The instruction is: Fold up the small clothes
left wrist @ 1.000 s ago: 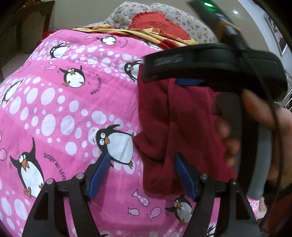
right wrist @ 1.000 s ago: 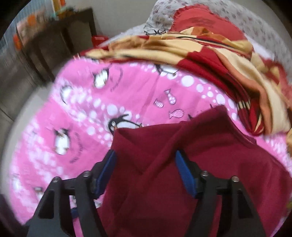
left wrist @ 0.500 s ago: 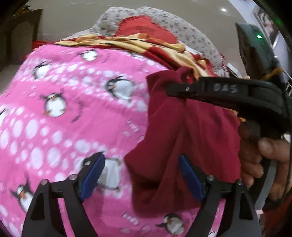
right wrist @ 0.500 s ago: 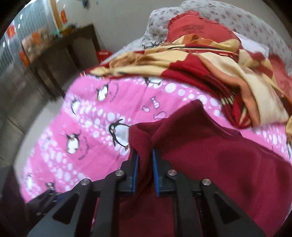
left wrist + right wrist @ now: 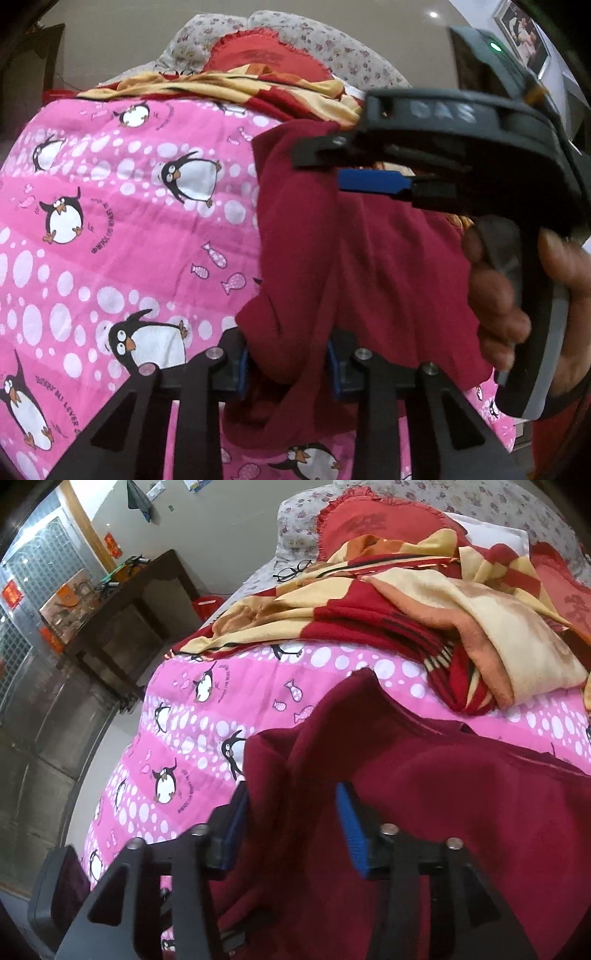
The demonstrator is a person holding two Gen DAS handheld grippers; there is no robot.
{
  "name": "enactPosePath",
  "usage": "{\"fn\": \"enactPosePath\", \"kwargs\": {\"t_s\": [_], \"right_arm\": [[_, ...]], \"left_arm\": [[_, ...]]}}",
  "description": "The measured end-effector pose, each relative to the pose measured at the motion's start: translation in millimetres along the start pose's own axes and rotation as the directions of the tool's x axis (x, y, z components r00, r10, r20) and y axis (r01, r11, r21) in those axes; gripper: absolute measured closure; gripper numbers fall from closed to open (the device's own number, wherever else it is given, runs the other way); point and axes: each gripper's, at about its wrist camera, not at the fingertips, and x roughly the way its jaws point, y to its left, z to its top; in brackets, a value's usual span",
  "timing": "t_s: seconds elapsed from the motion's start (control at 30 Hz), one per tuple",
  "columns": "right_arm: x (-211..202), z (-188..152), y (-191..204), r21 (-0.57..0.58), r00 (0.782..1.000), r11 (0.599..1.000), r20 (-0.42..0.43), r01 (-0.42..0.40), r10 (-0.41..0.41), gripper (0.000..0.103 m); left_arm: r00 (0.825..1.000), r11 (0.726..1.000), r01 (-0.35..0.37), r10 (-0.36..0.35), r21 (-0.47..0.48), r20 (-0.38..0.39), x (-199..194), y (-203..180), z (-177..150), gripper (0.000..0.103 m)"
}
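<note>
Home bedroom: penguin bedspread [image 5: 110, 229], floral pillows [image 5: 480, 502].

The garment [image 5: 369, 266] is lying on the bedspread [image 5: 110, 229], toward its right side in the left wrist view, with bare bedspread spreading out to its left. Behind both, a blanket [image 5: 424, 602] is lying bunched across the bed, and the pillows [image 5: 369, 520] are sitting behind that, at the head. A pair of glasses [image 5: 293, 569] is resting at the blanket's left end, seemingly on the bed itself. Left of the bed, a table [image 5: 122, 594] is standing against the wall with small items on top. The left gripper [image 5: 288, 363] is sitting at the garment's near edge, cloth between its fingers; the right gripper [image 5: 291, 823] is reaching in over the garment from the right.
</note>
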Motion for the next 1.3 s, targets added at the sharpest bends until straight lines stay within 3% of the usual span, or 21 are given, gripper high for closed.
{"fn": "enactPosePath", "kwargs": {"t_s": [0.07,0.23,0.33,0.4,0.43,0.47,0.57,0.8,1.03,1.3], "right_arm": [[5,3,7,-0.022,1.0,1.0,-0.024,0.016,-0.017,0.026],[15,8,13,-0.017,0.998,1.0,-0.062,0.007,-0.009,0.024],[23,10,11,-0.028,0.993,0.997,-0.092,0.068,-0.07,0.025],[19,8,1,-0.007,0.996,0.998,-0.064,0.069,-0.069,0.042],[15,7,-4,0.009,0.998,0.999,-0.05,0.049,-0.049,0.057],[9,6,-11,0.034,0.999,0.999,-0.032,0.022,-0.021,0.062],[-8,1,-21,0.049,1.0,0.999,0.016,-0.014,0.013,0.068],[-61,-7,-29,-0.011,0.992,1.0,0.122,0.018,-0.016,0.07],[-116,-26,-83,0.047,0.982,0.998,0.182,0.032,-0.04,0.071],[-161,-59,-163,0.182,0.968,0.98,0.22,0.08,-0.119,0.071]], "left_arm": [[1.0,1.0,0.003,-0.003,0.008,0.009,-3,-6,1,0.073],[1.0,0.999,0.008,-0.009,0.043,0.019,-12,-18,-3,0.073],[1.0,0.998,0.004,-0.006,0.057,0.022,-12,-24,1,0.073],[1.0,0.998,0.004,-0.005,0.059,0.02,-14,-25,2,0.073],[1.0,0.998,0.009,-0.01,0.059,0.02,-15,-26,2,0.074],[1.0,0.998,0.013,-0.014,0.059,0.02,-14,-28,3,0.074],[0.999,0.998,0.025,-0.026,0.065,0.022,-18,-35,5,0.074],[0.998,0.99,0.059,-0.063,0.126,0.026,-29,-74,13,0.074],[0.993,0.967,0.119,-0.12,0.226,-0.009,-20,-140,12,0.075],[0.977,0.926,0.213,-0.194,0.311,-0.092,18,-219,4,0.075]]}}
